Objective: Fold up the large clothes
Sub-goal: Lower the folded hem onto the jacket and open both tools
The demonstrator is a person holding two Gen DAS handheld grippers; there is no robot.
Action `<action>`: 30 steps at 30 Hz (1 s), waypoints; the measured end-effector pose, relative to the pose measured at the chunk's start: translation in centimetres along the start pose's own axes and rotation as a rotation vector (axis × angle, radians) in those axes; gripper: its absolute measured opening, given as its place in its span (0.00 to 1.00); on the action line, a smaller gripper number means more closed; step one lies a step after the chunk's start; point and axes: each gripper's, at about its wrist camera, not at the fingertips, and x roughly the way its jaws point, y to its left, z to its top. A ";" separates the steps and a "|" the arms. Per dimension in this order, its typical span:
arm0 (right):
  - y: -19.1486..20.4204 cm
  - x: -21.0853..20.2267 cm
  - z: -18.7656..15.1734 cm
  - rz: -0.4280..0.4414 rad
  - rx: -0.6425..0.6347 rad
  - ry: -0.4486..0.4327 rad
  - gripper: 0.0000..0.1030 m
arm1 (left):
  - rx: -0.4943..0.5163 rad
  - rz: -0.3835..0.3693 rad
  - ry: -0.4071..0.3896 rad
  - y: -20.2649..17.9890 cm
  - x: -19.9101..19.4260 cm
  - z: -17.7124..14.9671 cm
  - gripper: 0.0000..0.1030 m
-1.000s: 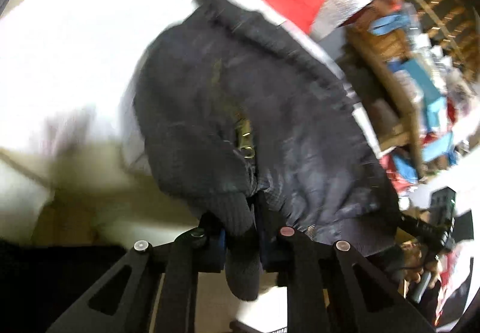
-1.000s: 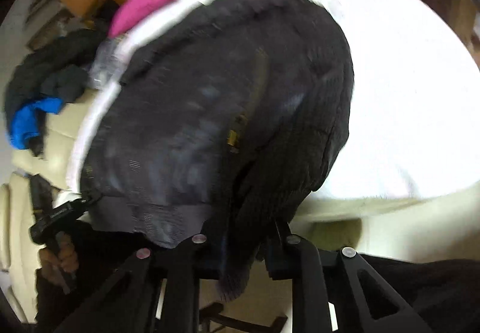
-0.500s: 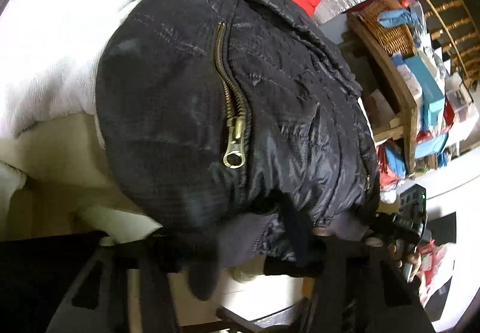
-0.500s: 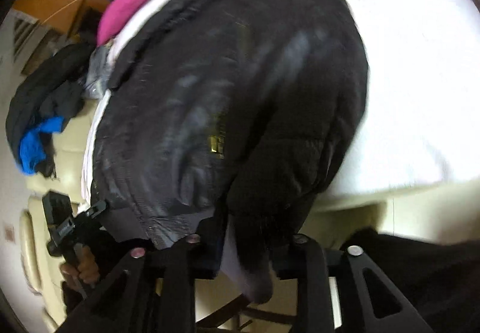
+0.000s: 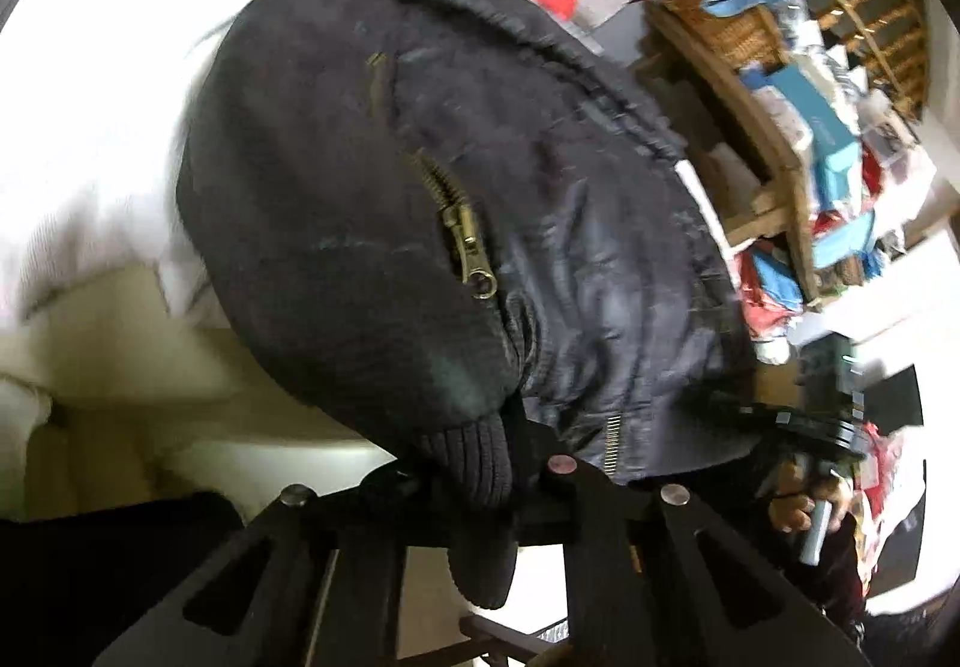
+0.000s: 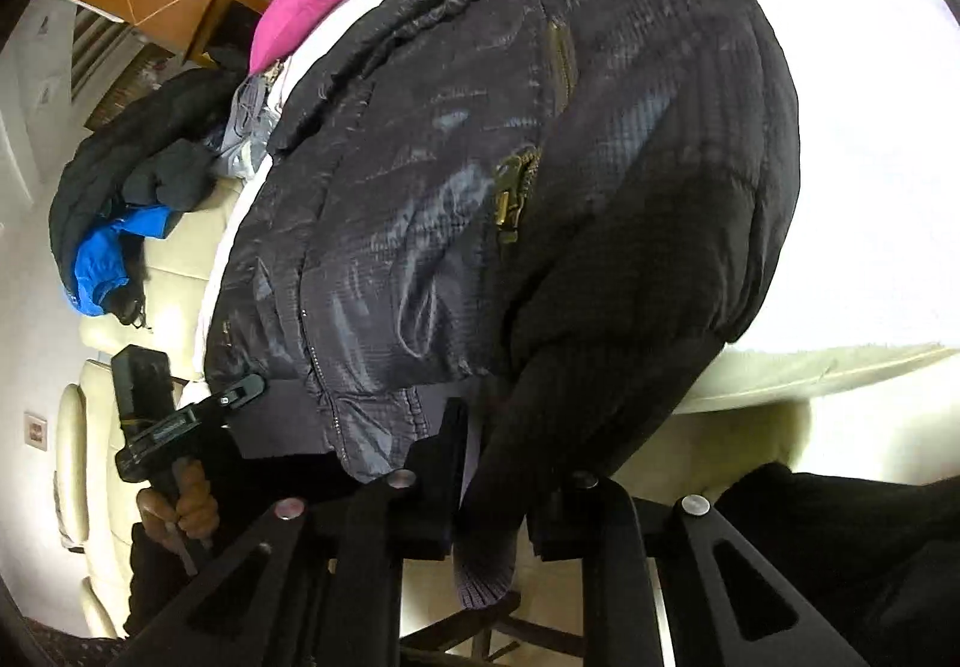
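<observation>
Since the earlier frame both hands have sunk, so the dark jacket (image 5: 372, 223) lies lower and spreads wider over the white cover (image 5: 90, 84), its brass zipper pull (image 5: 474, 253) nearer the cuffs. Both sets of jaws have just been closing. The left gripper (image 5: 480, 481) pinches one ribbed cuff (image 5: 474, 463); the right gripper (image 6: 498, 493) pinches the other cuff (image 6: 486, 565). Both point steeply downward, each hand (image 6: 180, 511) holding its handle at the jacket's hem.
</observation>
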 end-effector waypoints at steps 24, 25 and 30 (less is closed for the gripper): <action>7.9 -10.9 28.6 0.094 -0.050 -0.573 0.15 | 0.077 -0.067 -0.271 -6.2 -2.6 33.5 0.09; 7.6 -10.5 30.3 0.095 -0.037 -0.588 0.15 | 0.062 -0.069 -0.274 -5.7 -1.8 34.7 0.09; 5.1 -7.0 38.7 0.074 0.059 -0.650 0.15 | -0.052 0.000 -0.253 -1.3 4.8 40.9 0.09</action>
